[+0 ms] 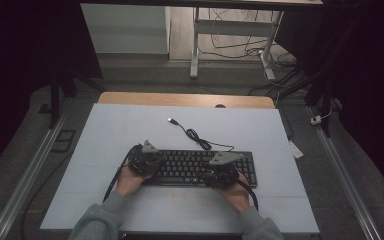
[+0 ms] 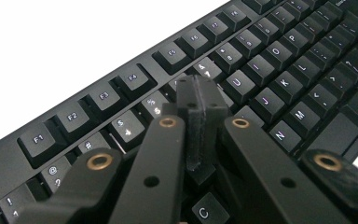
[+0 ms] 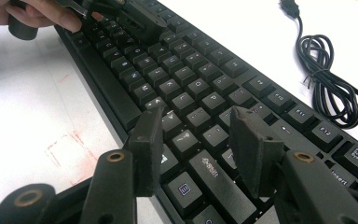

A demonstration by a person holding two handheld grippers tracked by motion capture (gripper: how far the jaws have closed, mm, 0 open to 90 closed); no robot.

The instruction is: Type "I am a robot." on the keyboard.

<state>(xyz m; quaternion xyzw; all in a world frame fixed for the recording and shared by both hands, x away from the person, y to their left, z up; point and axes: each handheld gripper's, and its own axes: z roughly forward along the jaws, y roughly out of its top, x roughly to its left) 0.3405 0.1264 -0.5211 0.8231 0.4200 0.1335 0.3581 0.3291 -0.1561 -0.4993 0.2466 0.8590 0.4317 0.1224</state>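
Observation:
A black keyboard [image 1: 200, 167] lies across the white mat, near the person's side. My left gripper [image 1: 149, 165] hovers low over the keyboard's left end. In the left gripper view my left gripper [image 2: 198, 93] is shut, pads pressed flat together with nothing between them, tips just over the number row of the keyboard [image 2: 270, 60]. My right gripper [image 1: 220, 175] is over the right half. In the right gripper view my right gripper [image 3: 196, 122] stands open above the keys near the shift key of the keyboard [image 3: 186, 70], and the left gripper [image 3: 135, 18] shows at the far end.
The keyboard's cable [image 1: 196, 135] lies coiled behind it on the white mat [image 1: 130, 130] and ends in a USB plug [image 1: 171, 120]. A wooden table edge [image 1: 185, 98] runs along the back. Metal rails [image 1: 30, 170] flank the table, and desk legs [image 1: 195, 45] stand beyond.

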